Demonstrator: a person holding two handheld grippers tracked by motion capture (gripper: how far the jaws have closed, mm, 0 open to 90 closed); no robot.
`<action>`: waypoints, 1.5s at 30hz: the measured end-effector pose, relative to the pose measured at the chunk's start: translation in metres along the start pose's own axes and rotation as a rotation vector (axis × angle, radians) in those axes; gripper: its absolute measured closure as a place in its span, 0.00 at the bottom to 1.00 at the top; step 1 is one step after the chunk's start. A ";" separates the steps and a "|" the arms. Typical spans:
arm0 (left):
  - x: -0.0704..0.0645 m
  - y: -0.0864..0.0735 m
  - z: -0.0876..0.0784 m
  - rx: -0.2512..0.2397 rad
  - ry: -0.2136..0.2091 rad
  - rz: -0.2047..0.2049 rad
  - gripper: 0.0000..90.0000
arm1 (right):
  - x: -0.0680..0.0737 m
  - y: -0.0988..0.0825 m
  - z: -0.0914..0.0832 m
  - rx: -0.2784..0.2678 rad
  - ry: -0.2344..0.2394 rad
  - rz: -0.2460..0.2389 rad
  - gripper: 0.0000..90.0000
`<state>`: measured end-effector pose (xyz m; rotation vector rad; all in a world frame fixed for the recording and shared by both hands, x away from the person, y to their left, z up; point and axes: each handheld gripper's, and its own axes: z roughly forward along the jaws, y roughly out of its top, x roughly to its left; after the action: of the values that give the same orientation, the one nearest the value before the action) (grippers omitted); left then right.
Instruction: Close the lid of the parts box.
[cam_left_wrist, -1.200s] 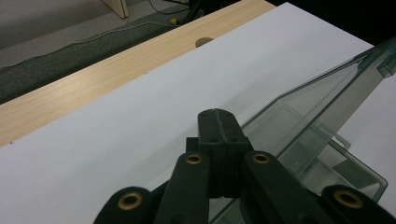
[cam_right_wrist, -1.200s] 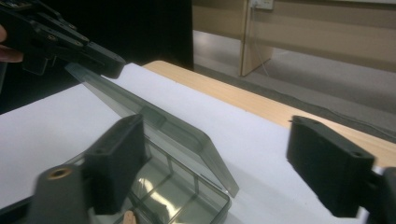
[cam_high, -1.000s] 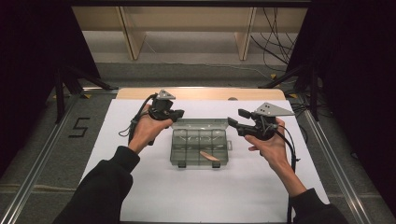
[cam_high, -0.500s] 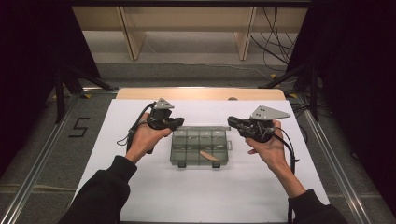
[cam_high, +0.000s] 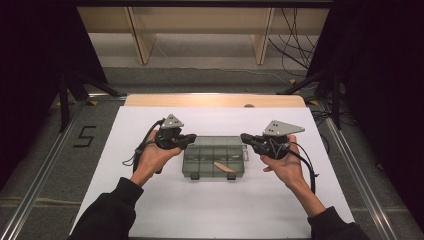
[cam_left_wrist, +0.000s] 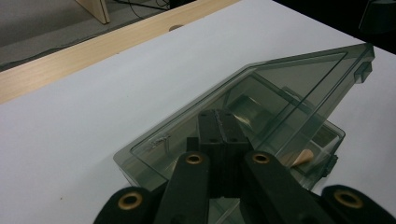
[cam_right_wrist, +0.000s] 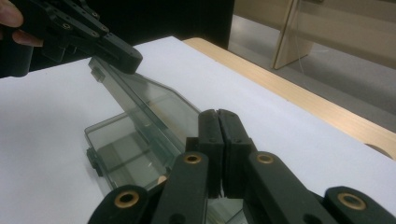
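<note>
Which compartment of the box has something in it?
The near-row compartment just right of the middle of the box: a tan stick lies in it, while the other compartments look empty.

Mid-table: smoky compartment box (cam_high: 215, 161), raised lid (cam_left_wrist: 261, 100) blocks above.
Near edge: bare white table (cam_high: 210, 210), free passage.

left hand-held gripper (cam_high: 189, 139) closed, right hand-held gripper (cam_high: 246, 137) just closed

Closed jaws over box lid (cam_left_wrist: 261, 88)
</note>
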<state>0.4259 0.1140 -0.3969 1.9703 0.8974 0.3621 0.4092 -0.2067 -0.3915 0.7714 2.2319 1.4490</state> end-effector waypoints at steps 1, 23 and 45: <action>0.000 -0.001 -0.001 -0.003 -0.004 -0.003 1.00 | 0.000 0.000 -0.001 0.007 0.004 0.001 0.99; -0.005 -0.021 -0.009 0.025 -0.011 0.013 1.00 | 0.007 -0.021 0.003 0.058 0.018 -0.011 0.99; -0.005 -0.046 -0.008 0.071 -0.022 0.015 1.00 | 0.014 -0.038 0.010 0.139 0.055 -0.019 0.99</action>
<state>0.3976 0.1304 -0.4307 2.0429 0.8923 0.3208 0.3947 -0.2033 -0.4303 0.7592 2.3947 1.3326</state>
